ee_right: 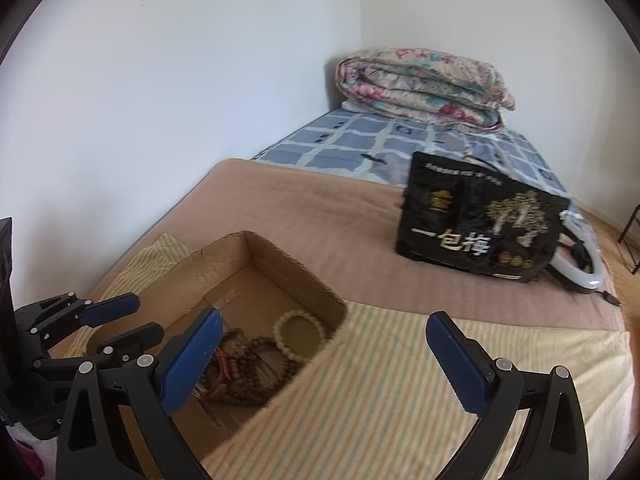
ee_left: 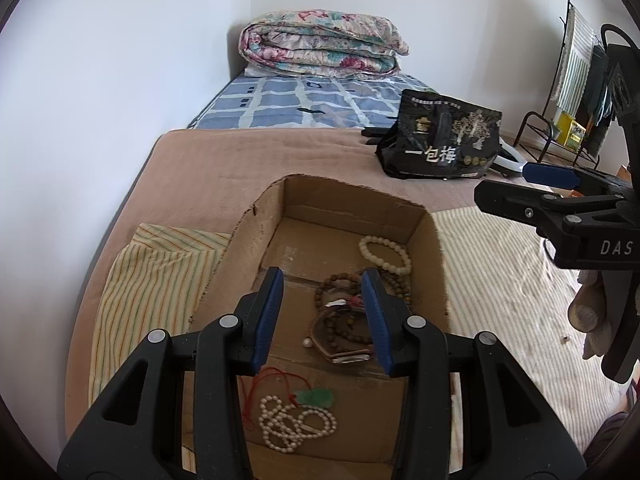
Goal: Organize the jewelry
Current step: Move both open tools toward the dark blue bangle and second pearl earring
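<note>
jewelry sits in an open cardboard box [ee_left: 424, 240] on the bed [ee_left: 240, 160]. in the left wrist view the box floor holds a pale bead bracelet [ee_left: 386, 254] near the far right corner, a tangle of dark wooden bead strands [ee_left: 344, 308] in the middle, and nearest the camera a white pearl necklace [ee_left: 294, 426] touching a green pendant [ee_left: 316, 398] on a red cord. the left gripper [ee_left: 326, 316] hangs over the box with its jaws partly apart, nothing between the pads. the right gripper [ee_left: 516, 196] shows at the right edge, above the striped cloth [ee_left: 500, 280].

in the right wrist view the right gripper [ee_right: 324, 360] stands wide apart and empty, straddling the box's near right wall and the striped cloth. the pale bracelet [ee_right: 300, 334] and the wooden strands [ee_right: 248, 364] lie just inside. the left gripper [ee_right: 120, 320] hovers at the left, over the box. a black bag [ee_right: 476, 224] stands well apart, a folded quilt [ee_right: 424, 88] farther back.

these pieces are likely light, limp and prone to snag; the beads are smooth and may slip. a pinch across a single strand, away from the tangle, looks safest; the pendant's cord offers a fair hold.
</note>
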Demonstrator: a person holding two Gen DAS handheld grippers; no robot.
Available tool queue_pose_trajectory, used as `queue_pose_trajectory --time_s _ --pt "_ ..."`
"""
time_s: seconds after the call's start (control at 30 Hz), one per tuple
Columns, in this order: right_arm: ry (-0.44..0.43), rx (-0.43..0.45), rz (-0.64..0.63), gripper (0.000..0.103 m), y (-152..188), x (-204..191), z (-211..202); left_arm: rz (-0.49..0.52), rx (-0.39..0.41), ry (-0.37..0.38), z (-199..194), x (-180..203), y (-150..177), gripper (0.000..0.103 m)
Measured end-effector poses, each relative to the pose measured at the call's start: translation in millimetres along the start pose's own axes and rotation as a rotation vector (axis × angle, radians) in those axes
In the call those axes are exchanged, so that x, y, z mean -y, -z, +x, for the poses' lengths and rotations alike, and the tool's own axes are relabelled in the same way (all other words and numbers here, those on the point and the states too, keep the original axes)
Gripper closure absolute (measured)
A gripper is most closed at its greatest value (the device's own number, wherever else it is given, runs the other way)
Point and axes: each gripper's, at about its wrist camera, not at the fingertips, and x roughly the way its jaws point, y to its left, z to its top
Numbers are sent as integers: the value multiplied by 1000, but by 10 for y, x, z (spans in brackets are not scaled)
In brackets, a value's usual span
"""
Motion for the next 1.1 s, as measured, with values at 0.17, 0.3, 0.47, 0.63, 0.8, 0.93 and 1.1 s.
queue_pose_trajectory --time_s 0.17,0.3,0.47,0.63,0.8,0.93,1.1 --pt "51 18 13 0 52 141 -199 14 12 18 -119 153 -10 62" --pt "82 39 34 0 124 332 -390 29 18 40 -209 343 -14 62" --pt "114 64 89 0 256 650 -634 47 16 72 -274 607 24 62" --pt "131 52 134 0 416 1018 -830 88 11 114 -313 979 93 62" --pt "199 40 102 0 593 1368 -970 146 -13 167 -258 1401 193 62" --pt "234 27 123 0 784 1718 -1079 182 -36 215 -176 1730 280 62" --pt "251 12 179 0 1010 2157 -1170 215 -64 279 -87 2124 406 62"
